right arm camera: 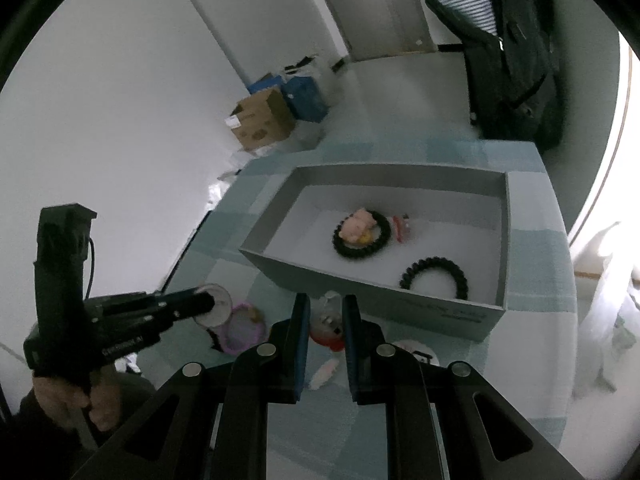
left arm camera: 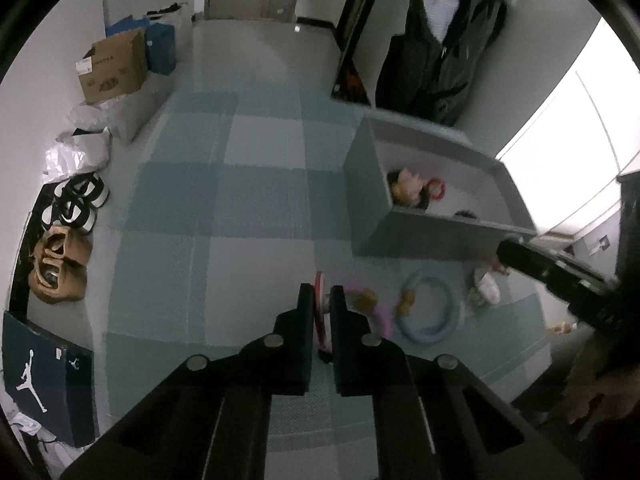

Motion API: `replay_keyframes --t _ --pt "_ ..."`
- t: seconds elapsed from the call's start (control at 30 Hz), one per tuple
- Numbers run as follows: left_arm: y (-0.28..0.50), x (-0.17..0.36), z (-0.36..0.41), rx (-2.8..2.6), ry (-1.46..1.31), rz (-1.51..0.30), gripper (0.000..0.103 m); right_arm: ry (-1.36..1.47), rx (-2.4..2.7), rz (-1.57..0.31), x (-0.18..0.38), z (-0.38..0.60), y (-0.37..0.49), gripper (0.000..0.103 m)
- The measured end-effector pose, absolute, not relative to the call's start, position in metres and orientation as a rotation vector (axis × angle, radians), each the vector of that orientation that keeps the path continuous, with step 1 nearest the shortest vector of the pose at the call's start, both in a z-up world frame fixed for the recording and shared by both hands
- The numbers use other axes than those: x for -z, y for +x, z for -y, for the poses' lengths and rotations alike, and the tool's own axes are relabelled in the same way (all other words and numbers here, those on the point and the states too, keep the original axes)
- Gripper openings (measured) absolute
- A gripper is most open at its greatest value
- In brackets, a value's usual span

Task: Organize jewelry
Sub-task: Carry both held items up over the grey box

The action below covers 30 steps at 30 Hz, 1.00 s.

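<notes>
We are at a pick-up step. The left gripper [left arm camera: 322, 304] is clenched on a thin red-rimmed round disc [left arm camera: 319, 312], just in front of the open grey cardboard box [right arm camera: 505, 240]; next we judge it must lift and carry it over the box's near wall. The right gripper [right arm camera: 323, 312] grips a small red-based trinket [right arm camera: 328, 330]. Readable: only a white Jumpman logo on a dark shoebox [left arm camera: 36, 376].

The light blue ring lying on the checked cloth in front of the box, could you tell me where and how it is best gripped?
Grip the light blue ring across its thin band, ideally the near arc. It lies flat, so come from above with one finger inside the hole and one outside. Avoid the far-left arc, where a small tan charm sits against it.
</notes>
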<state>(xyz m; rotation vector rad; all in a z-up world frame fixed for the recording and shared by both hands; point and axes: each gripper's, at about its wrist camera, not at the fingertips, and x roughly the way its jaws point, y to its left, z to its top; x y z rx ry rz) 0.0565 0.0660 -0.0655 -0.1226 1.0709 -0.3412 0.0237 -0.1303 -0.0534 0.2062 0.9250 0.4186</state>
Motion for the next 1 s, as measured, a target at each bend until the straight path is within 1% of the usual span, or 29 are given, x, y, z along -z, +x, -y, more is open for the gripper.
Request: replay_keyframes --t 0.4,0.63,1.0 --pt "0.060 0.030 -0.066 0.443 -0.275 -0.981 0.003 0.333 -0.481 -0.858 0.033 0.140 0.023 0.015" --pt "0.080 0.022 -0.053 0.493 -0.333 -0.977 0.003 0.402 -0.477 -0.832 0.025 0.148 0.034 0.015" --pt "0.113 0.007 -0.004 0.503 -0.221 -0.943 0.003 0.458 -0.407 -0.821 0.020 0.165 0.065 0.015"
